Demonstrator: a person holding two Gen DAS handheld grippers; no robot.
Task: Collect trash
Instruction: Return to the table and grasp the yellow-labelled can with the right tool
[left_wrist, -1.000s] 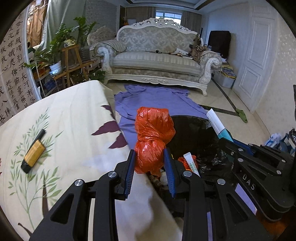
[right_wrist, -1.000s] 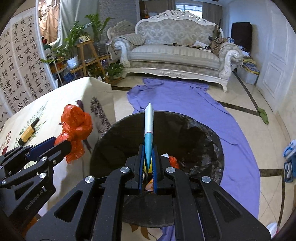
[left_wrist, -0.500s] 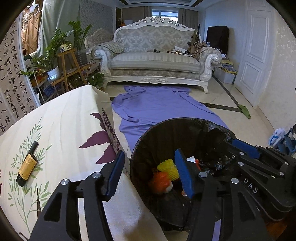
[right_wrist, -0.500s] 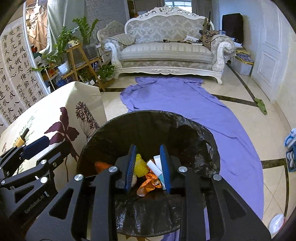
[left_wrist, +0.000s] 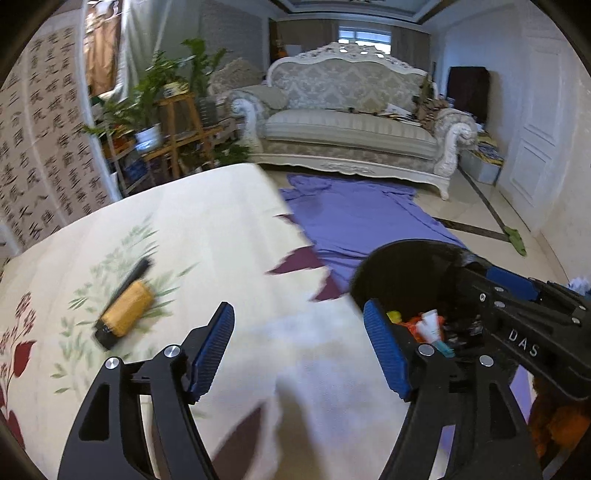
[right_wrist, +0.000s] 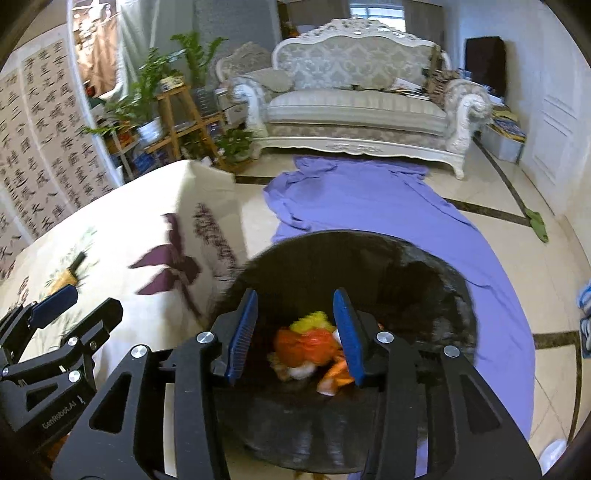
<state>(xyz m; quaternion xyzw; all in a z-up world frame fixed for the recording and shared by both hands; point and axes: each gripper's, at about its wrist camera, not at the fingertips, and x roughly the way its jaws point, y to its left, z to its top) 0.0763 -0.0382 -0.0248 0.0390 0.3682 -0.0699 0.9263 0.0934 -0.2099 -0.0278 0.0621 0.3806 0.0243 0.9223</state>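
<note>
- Left wrist view: our left gripper (left_wrist: 299, 349) has just been opening; its blue-padded jaws stand wide apart over the cream floral tablecloth (left_wrist: 229, 236), nothing between them. A yellow-labelled dark bottle (left_wrist: 123, 306) lies to its left.
- Right wrist view: our right gripper (right_wrist: 293, 338) has also just been opening, empty, above the round black-lined trash bin (right_wrist: 369, 258). The crumpled orange plastic bag (right_wrist: 306, 343) lies inside the bin.

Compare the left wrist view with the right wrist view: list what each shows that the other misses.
Only the left wrist view: the white tube in the bin and the yellow-labelled bottle's whole length on the tablecloth.
Only the right wrist view: the orange bag and the bin's full rim.
Both: the black bin, purple cloth, sofa, and both open, empty claws, left claw, right claw.
</note>
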